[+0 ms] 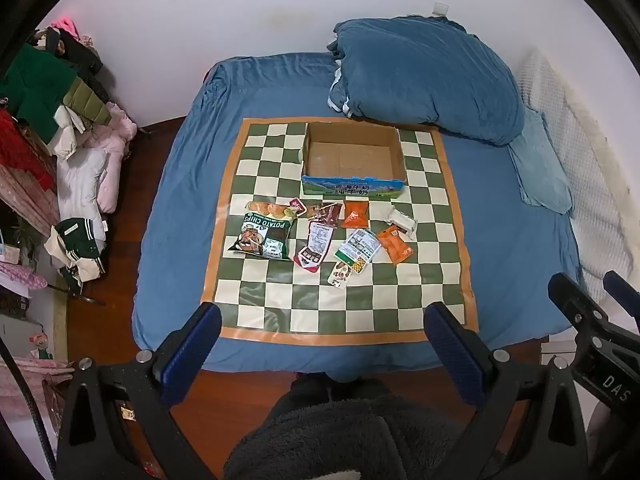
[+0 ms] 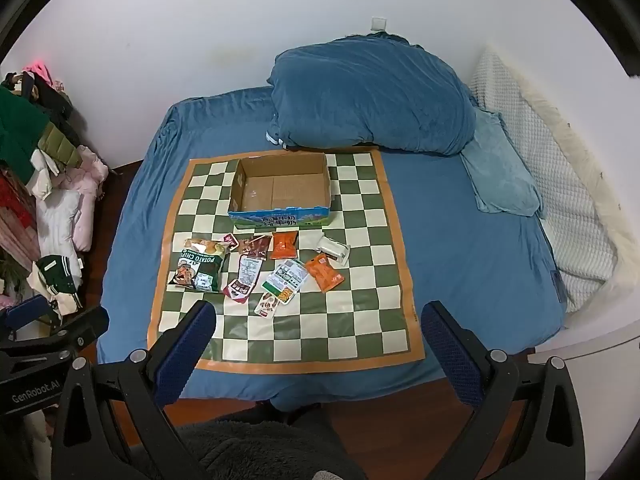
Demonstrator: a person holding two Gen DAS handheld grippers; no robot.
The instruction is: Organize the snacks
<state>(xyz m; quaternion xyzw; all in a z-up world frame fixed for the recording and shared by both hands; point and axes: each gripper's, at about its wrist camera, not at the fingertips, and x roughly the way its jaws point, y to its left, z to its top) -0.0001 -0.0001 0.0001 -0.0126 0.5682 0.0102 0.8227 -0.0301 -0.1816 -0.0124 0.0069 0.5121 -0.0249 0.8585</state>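
An open, empty cardboard box [image 1: 352, 156] [image 2: 282, 188] stands at the far side of a green-and-cream checkered mat [image 1: 340, 300] [image 2: 320, 332] on the bed. Several snack packets lie in front of it: a green potato chips bag [image 1: 264, 234] [image 2: 198, 270], two orange packets [image 1: 355, 214] [image 1: 395, 245] [image 2: 285, 245] [image 2: 324, 272], a white packet [image 1: 402, 222] [image 2: 335, 251] and small sachets [image 1: 318, 240]. My left gripper [image 1: 322, 320] and right gripper [image 2: 318, 318] are both open and empty, held above the near edge of the bed.
A blue duvet [image 1: 424, 76] [image 2: 372, 96] is heaped behind the box. A light blue pillow [image 1: 540, 168] and a white quilted headboard [image 2: 560, 184] are at the right. Piled clothes [image 1: 68, 120] stand on the left by the wooden floor.
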